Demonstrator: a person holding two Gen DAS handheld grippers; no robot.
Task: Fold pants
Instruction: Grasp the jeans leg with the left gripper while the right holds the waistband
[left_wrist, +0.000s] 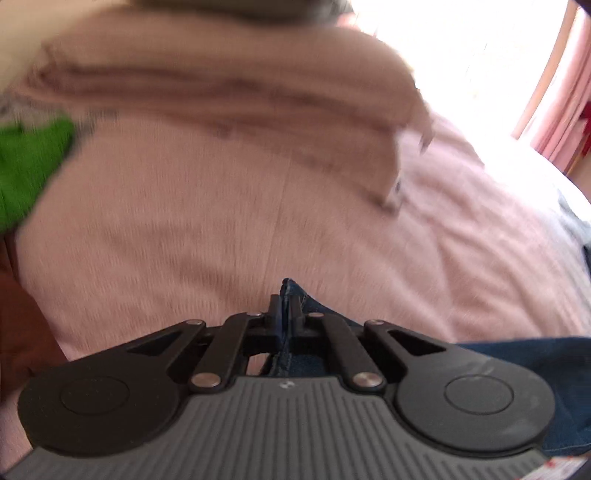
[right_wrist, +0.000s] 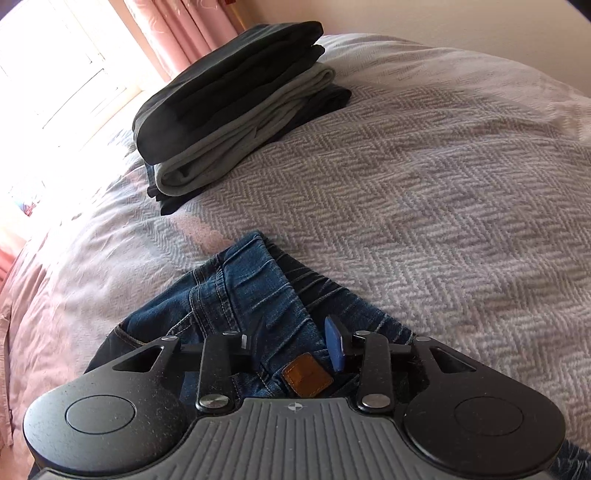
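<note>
Item 1, my left gripper (left_wrist: 285, 314): jaws drawn together, pinching a thin doubled edge of the blue jeans (left_wrist: 517, 369). The denim stands up between the black fingers (left_wrist: 274, 317) and trails off to the lower right of the left wrist view, which is heavily blurred.

Item 2, my right gripper (right_wrist: 295, 341): jaws standing apart, straddling the bunched jeans (right_wrist: 255, 288) at the waistband; one blue-faced finger pad (right_wrist: 335, 343) shows on the right side. I cannot see either pad pressing the cloth.

Item 3, leather brand patch (right_wrist: 307, 374): tan, stitched to the denim just behind the right fingers. Any lettering on it is too small to read.

Item 4, jeans, location: lying crumpled on the bed at the near edge of the right wrist view, with orange-tinted seam stitching visible.

Item 5, bedspread (right_wrist: 424, 177): grey-and-white herringbone weave, with a pink cover (left_wrist: 221, 221) filling most of the left view.

Item 6, stack of folded garments (right_wrist: 236, 99): black on top, grey below it, dark at the bottom, well apart from the jeans toward the window.

Item 7, pink curtain (right_wrist: 177, 29) beside the bright window.

Item 8, green cloth (left_wrist: 29, 166) at the left edge, blurred.

No legible writing anywhere on the grippers; only a small round mark on each grey body.
</note>
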